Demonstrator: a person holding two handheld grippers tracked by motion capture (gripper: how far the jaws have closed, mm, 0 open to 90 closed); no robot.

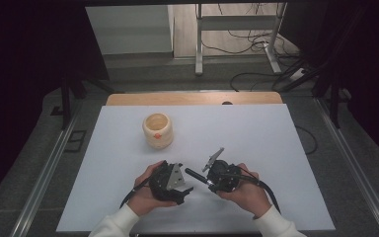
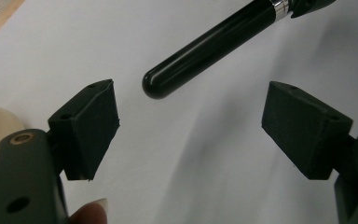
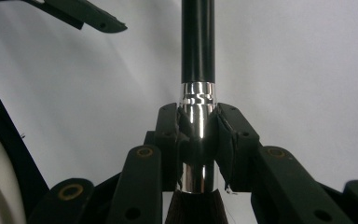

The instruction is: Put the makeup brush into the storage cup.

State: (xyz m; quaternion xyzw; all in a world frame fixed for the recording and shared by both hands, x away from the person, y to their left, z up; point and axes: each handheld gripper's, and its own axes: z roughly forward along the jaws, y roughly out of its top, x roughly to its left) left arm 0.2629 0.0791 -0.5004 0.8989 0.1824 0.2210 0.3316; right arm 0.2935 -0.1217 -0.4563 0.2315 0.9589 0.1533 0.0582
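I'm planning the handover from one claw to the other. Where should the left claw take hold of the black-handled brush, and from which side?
Best on the free black handle of the brush, near its rounded end, approaching end-on. The right claw clamps the silver ferrule, and the handle points between the open left claw pads.

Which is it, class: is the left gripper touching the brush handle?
Apart. The left gripper view shows the handle tip beyond the left gripper's open jaws.

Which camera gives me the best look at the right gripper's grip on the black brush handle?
The right gripper view: the jaws pinch the silver ferrule of the brush handle. The left gripper view shows the handle's rounded end; the high view shows the right gripper, small.
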